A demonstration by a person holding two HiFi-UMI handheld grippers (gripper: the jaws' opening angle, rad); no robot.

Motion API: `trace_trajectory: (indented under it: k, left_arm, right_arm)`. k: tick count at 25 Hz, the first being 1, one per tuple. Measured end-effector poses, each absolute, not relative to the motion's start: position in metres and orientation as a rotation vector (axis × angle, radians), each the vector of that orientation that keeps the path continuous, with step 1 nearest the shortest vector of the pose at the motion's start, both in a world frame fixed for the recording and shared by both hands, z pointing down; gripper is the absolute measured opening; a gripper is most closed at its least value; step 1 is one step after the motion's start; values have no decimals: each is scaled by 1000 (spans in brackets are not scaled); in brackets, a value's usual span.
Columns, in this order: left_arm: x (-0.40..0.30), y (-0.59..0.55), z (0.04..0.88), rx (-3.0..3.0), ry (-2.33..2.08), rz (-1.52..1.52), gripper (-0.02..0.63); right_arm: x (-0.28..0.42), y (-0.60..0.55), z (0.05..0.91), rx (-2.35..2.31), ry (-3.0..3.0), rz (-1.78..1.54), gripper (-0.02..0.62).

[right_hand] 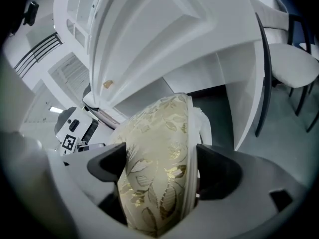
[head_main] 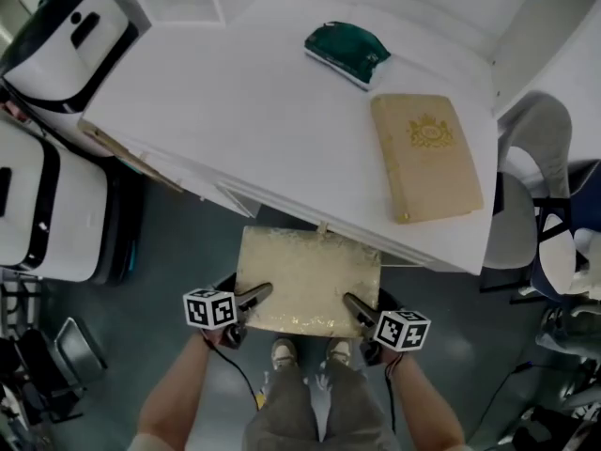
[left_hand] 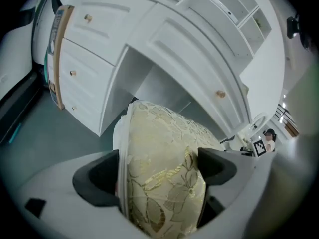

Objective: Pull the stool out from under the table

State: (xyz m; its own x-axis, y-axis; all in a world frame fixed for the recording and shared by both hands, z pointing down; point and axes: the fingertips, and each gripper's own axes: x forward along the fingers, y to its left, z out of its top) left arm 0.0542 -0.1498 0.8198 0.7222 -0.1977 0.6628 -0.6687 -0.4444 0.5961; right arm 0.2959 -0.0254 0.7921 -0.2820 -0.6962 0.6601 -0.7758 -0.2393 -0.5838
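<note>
The stool [head_main: 308,278] has a cream cushion with a gold leaf pattern and sits mostly out from under the white table [head_main: 235,101], its far edge at the table's front. My left gripper [head_main: 252,301] is shut on the stool's near left corner [left_hand: 159,178]. My right gripper [head_main: 359,310] is shut on the near right corner [right_hand: 157,178]. In both gripper views the cushion fills the gap between the dark fingers [left_hand: 97,176] [right_hand: 217,171].
On the table lie a tan book [head_main: 427,156] and a green pouch [head_main: 347,51]. White machines [head_main: 47,195] stand at the left. A grey chair [head_main: 535,177] stands at the right. My feet [head_main: 310,353] are just behind the stool on the grey floor.
</note>
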Motion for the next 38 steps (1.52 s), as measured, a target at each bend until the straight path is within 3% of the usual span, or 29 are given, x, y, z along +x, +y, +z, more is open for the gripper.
trace_trajectory:
  k: [21,38]
  left_arm:
    - [-153,-29,604,1795,-1090,328,499]
    - [-322,98,508,1535,-1505,53,497]
  right_arm:
    - [118,-22,579,1276,-2152,1375,445]
    - [-75,-14,494,701,-2308,1175,445]
